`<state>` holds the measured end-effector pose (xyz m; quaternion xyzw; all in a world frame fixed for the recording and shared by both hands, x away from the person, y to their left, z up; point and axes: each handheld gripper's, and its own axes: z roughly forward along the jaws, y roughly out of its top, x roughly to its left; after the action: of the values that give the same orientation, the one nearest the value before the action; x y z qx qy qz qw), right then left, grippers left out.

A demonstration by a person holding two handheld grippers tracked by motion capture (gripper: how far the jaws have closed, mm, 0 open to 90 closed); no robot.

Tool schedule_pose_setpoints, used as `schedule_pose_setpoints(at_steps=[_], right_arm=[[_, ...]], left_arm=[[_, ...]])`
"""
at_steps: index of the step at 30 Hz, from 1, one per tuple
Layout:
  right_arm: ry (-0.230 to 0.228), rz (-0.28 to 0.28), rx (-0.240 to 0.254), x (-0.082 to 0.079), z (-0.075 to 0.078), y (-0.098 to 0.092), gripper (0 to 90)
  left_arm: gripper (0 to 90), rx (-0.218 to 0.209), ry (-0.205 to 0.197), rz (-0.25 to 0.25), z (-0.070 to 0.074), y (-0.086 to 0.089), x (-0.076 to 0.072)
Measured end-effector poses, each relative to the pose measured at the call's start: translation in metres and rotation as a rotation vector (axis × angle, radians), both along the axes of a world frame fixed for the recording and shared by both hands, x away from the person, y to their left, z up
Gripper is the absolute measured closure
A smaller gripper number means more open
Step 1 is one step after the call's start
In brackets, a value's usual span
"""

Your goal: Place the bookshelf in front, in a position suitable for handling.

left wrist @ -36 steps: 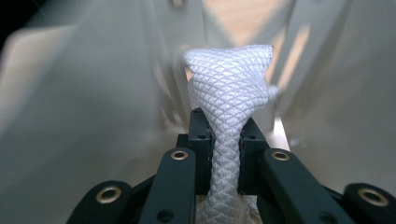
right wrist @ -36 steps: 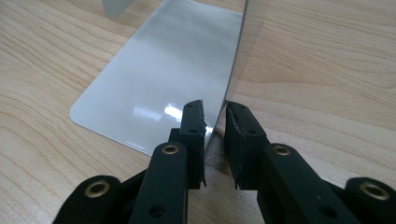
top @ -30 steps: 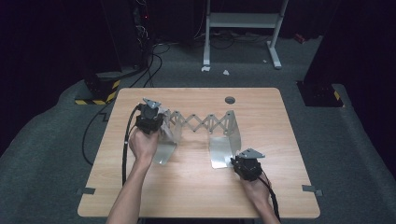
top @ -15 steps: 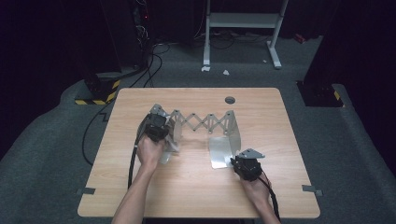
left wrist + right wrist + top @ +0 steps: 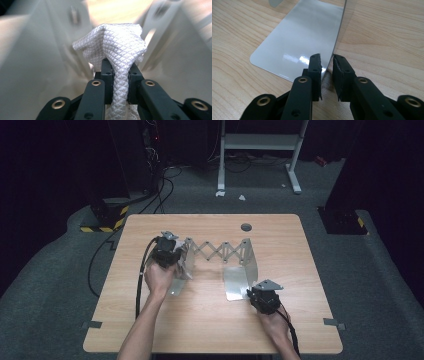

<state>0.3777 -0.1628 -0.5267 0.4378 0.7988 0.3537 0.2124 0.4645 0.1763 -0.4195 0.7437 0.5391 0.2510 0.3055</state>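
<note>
We're working across the wooden table (image 5: 210,320) from the left, and the left gripper (image 5: 117,82) has its jaws pinched tight on a white cloth (image 5: 117,42), a quilted, diamond-weave wad that bunches out above the pads and trails down between them. In the high view the left gripper (image 5: 167,252) sits at about nine o'clock of the expanding metal rack (image 5: 220,252), right at its left end plate (image 5: 186,262). The cloth appears to be against pale metal in the left gripper view, though the blur hides whether it touches. We judge the step in hand to be wiping that plate. To do it well, we want the wad kept flat on the metal, stroked along the plate, with light pressure so the scissor links don't fold.

Moving right, the lattice of crossed silver bars is stretched out between two upright plates, each with a glossy foot lying on the wood. At roughly five o'clock, the right gripper (image 5: 264,299) steadies things: its jaws (image 5: 327,75) are nearly closed on the thin edge of the right foot plate (image 5: 299,45). We'd hold that firm while the cloth works.
</note>
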Motion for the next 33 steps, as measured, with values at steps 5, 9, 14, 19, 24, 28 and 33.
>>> schedule_pose_setpoints(at_steps=[5,9,14,19,24,28,33], right_arm=[[0.000,0.001,0.001,0.000,0.000,0.000,77.6],[0.000,0.000,0.000,0.000,0.000,0.000,77.5],[0.002,0.001,0.002,0.000,0.000,0.000,77.5],[0.002,0.002,0.002,0.000,0.000,0.000,77.4],[0.003,0.003,0.003,0.000,0.000,0.000,77.5],[0.007,0.007,0.007,0.000,0.000,-0.001,77.6],[0.006,0.009,0.007,0.000,0.000,-0.001,77.5]], left_arm=[[80.0,-0.047,-0.068,-0.056,0.030,-0.004,-0.006],[80.0,-0.028,-0.044,-0.103,0.023,-0.016,-0.006],[80.2,-0.061,0.020,-0.110,-0.003,-0.019,-0.002],[80.2,-0.050,0.076,-0.111,-0.023,-0.019,-0.002],[80.2,-0.018,0.143,-0.120,-0.048,-0.022,0.004],[80.1,-0.011,0.181,-0.122,-0.062,-0.024,0.006],[80.2,-0.066,0.133,-0.128,-0.046,-0.018,0.001]])
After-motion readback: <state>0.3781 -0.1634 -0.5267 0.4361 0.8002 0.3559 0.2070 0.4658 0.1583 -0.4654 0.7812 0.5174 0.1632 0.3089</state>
